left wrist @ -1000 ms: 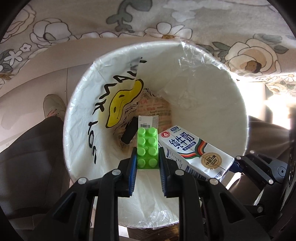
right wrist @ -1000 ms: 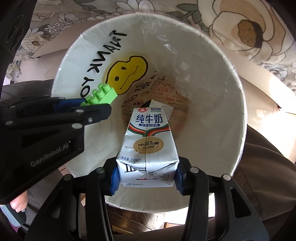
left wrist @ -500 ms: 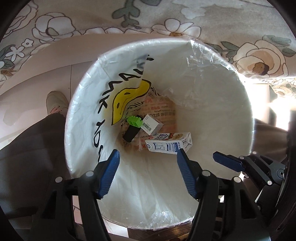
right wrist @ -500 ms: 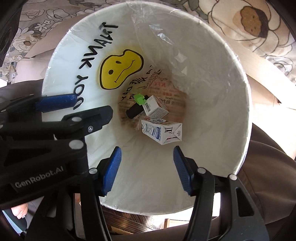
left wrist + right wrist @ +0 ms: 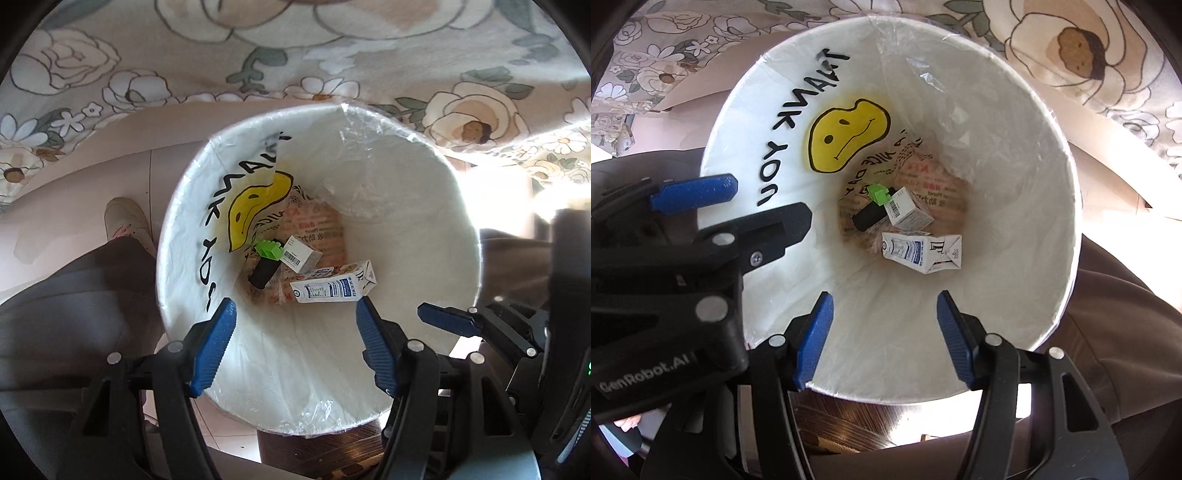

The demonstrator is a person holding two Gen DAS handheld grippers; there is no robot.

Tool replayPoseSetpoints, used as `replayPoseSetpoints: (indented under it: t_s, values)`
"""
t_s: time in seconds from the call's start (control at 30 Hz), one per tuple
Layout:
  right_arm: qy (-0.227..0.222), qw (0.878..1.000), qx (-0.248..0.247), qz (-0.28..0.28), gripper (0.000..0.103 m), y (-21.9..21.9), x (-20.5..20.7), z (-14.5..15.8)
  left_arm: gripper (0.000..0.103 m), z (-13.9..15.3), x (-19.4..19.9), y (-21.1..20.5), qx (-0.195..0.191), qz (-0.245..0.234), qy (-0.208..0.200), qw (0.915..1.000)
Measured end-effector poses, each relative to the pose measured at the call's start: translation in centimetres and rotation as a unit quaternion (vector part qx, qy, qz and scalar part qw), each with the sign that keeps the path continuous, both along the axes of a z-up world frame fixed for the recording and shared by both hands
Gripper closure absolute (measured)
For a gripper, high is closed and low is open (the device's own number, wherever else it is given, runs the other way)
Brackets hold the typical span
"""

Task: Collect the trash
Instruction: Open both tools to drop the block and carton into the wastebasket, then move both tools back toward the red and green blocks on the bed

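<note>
Left gripper (image 5: 295,345) and right gripper (image 5: 884,338) gaping, just widened, holding nothing, above white plastic-lined bin (image 5: 1015,221); green toy brick (image 5: 878,194), white-blue milk carton (image 5: 921,253) inside.

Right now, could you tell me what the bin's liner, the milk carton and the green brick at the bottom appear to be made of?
Liner: thin plastic film, white and glossy; it wrinkles and glints near the rim.
Milk carton: probably coated paperboard, judging by its folded seams and smooth printed faces.
Green brick: likely hard moulded plastic, with a uniform bright colour and raised studs.
</note>
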State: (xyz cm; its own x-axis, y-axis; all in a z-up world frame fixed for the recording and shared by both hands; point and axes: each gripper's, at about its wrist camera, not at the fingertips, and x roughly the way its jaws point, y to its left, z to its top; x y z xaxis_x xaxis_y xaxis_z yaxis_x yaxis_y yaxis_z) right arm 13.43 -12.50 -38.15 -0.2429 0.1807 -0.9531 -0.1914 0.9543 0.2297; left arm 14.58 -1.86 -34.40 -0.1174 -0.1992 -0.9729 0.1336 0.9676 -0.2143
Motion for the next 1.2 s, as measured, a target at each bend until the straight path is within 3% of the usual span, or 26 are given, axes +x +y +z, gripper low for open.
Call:
replayPoseSetpoints:
  t_s: [0.17, 0.33, 0.53, 0.63, 0.77, 0.93, 1.2]
  values:
    - [-0.007, 1.0, 0.018, 0.013, 0.044, -0.7, -0.9, 2.8, 0.025, 4.0, -1.4, 0.9, 0.002, -0.016, -0.046, 0.9988]
    - [-0.04, 0.998, 0.028, 0.034, 0.044, -2.0, -1.7, 7.3, 0.017, 9.9, -1.9, 3.5, -0.011, 0.007, -0.103, 0.9946]
    - [-0.112, 0.993, 0.022, 0.034, 0.044, -5.1, -1.1, 14.9, 0.013, 18.3, -0.7, 6.0, 0.011, 0.036, -0.194, 0.9803]
    - [-0.17, 0.985, 0.025, 0.026, 0.044, -6.4, -0.3, 19.9, 0.013, 21.7, 0.3, 7.1, -0.003, 0.057, -0.219, 0.9741]
    - [-0.255, 0.966, 0.043, 0.018, 0.043, -7.5, 0.7, 26.7, 0.013, 26.4, 1.9, 8.0, -0.002, 0.062, -0.259, 0.9638]
    - [-0.362, 0.93, 0.053, 0.02, 0.029, -8.1, 2.0, 34.3, 0.011, 30.5, 4.7, 7.3, 0.016, 0.041, -0.313, 0.9489]
    - [-0.47, 0.878, 0.053, 0.065, 0.025, -7.5, 6.2, 41.2, 0.011, 33.4, 11.6, 6.5, 0.038, 0.006, -0.348, 0.9368]
